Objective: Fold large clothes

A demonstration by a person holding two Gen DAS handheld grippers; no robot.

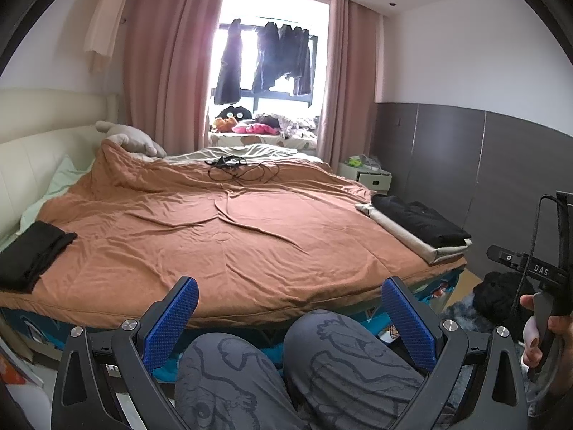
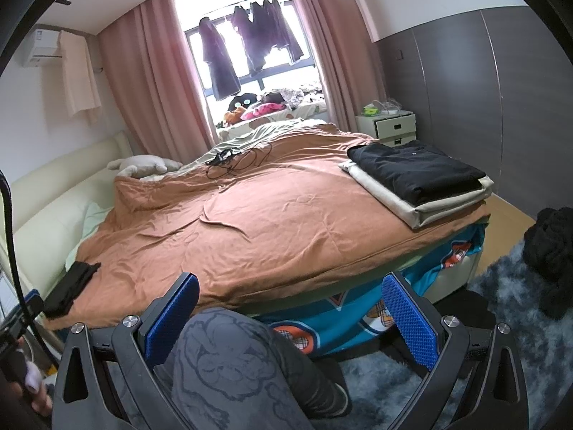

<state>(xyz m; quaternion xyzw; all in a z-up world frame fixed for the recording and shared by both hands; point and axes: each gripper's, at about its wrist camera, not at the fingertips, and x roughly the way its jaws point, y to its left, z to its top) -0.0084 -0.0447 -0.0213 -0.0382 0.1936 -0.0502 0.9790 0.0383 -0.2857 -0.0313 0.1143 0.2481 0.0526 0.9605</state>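
Observation:
A wide bed with a brown cover lies ahead. A folded black garment lies on a folded beige one at the bed's right edge. A folded black piece lies at the near left corner. A dark clothes heap sits on the floor to the right. My left gripper is open and empty, low over my knees before the bed. My right gripper is open and empty, likewise.
A tangle of black cables lies at the bed's far side. A plush toy rests by the cream headboard. A white nightstand stands at the right. A shaggy grey rug covers the floor.

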